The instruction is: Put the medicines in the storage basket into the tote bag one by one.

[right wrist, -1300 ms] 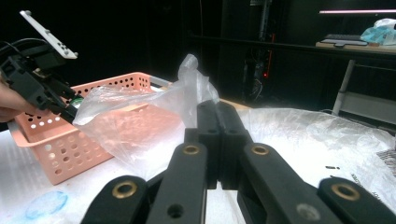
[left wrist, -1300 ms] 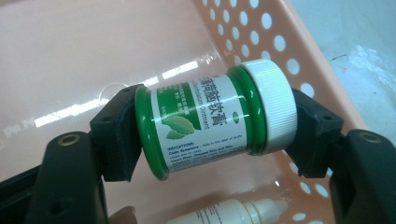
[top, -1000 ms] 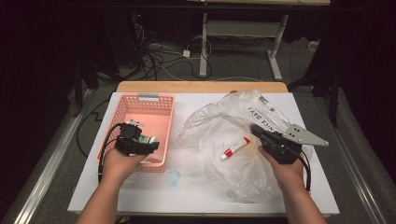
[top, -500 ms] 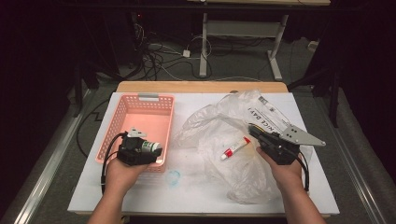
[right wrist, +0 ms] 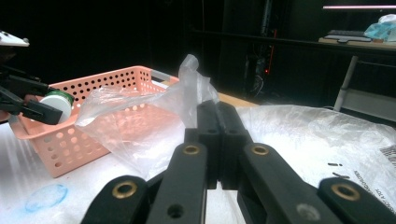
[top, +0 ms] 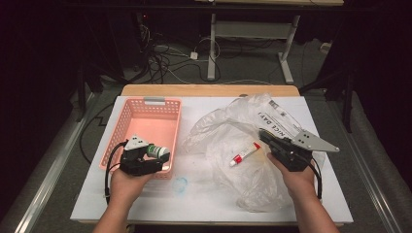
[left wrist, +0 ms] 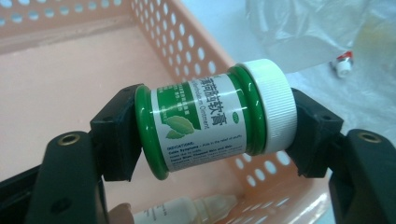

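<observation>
Pink perforated plastic formed the rectangular basket (top: 145, 121) at the left centre of the high view, standing on the white tabletop (top: 204, 194). The left gripper (left wrist: 217, 126) held a small green jar with a white ribbed cap and a leaf label (left wrist: 212, 123) lying crosswise between its jaws, one pad on the base and one on the cap, above the basket's near right corner. In the lower middle of the left gripper view, a pale dropper bottle (left wrist: 187, 210) lay on the basket floor. At the right centre of the high view, the right gripper (right wrist: 217, 135) had its jaws pressed fully together on a fold of the crumpled clear plastic bag (top: 233, 141). A small white tube with a red cap (top: 244, 154) lay in the bag's folds.
</observation>
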`<action>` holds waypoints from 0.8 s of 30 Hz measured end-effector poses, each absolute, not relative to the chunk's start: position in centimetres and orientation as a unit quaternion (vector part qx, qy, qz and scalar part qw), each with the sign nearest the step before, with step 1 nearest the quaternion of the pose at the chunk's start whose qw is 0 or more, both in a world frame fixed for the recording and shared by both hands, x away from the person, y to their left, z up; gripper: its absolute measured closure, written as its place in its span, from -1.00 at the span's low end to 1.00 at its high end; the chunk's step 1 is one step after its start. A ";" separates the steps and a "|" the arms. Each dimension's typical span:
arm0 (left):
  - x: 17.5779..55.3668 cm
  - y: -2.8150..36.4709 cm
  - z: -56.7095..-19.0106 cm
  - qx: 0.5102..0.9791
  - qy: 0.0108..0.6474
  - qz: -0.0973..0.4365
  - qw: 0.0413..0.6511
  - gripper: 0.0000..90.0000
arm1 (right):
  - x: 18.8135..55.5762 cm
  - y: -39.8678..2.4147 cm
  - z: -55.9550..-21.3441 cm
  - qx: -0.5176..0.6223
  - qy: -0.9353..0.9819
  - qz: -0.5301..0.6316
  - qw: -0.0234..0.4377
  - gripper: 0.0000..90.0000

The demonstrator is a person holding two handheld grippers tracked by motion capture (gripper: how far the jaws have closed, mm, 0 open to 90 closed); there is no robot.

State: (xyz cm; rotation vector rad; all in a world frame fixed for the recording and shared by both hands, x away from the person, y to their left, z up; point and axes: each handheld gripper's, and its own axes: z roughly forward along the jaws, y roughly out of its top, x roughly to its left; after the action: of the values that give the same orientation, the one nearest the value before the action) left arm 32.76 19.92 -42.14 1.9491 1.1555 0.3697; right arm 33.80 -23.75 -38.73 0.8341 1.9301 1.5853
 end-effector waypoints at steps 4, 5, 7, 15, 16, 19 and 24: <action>32.4 19.7 -41.7 0.770 0.455 0.151 0.420 -0.35 | 33.7 -23.8 -38.7 0.307 0.708 0.583 0.252 1.00; 32.4 19.7 -41.6 0.769 0.454 0.155 0.423 -0.35 | 33.7 -23.8 -38.7 0.307 0.708 0.584 0.252 1.00; 32.2 19.6 -41.3 0.767 0.451 0.154 0.430 -0.35 | 33.7 -23.8 -38.7 0.307 0.709 0.583 0.252 1.00; 31.3 18.4 -40.5 0.770 0.429 0.154 0.446 -0.35 | 33.7 -23.9 -38.6 0.306 0.706 0.586 0.254 1.00; 31.1 18.2 -40.5 0.771 0.425 0.154 0.449 -0.35 | 33.7 -23.9 -38.5 0.306 0.706 0.586 0.254 1.00; 30.7 17.5 -40.3 0.775 0.413 0.148 0.455 -0.35 | 33.7 -23.9 -38.5 0.307 0.705 0.587 0.253 1.00; 30.2 16.3 -40.3 0.781 0.399 0.145 0.459 -0.35 | 33.7 -23.9 -38.5 0.307 0.705 0.587 0.253 1.00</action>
State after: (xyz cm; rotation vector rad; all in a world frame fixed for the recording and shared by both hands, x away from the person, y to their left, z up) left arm 30.15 16.34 -40.25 1.9223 0.9824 0.3560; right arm 33.73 -23.91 -38.51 0.8333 1.9159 1.5967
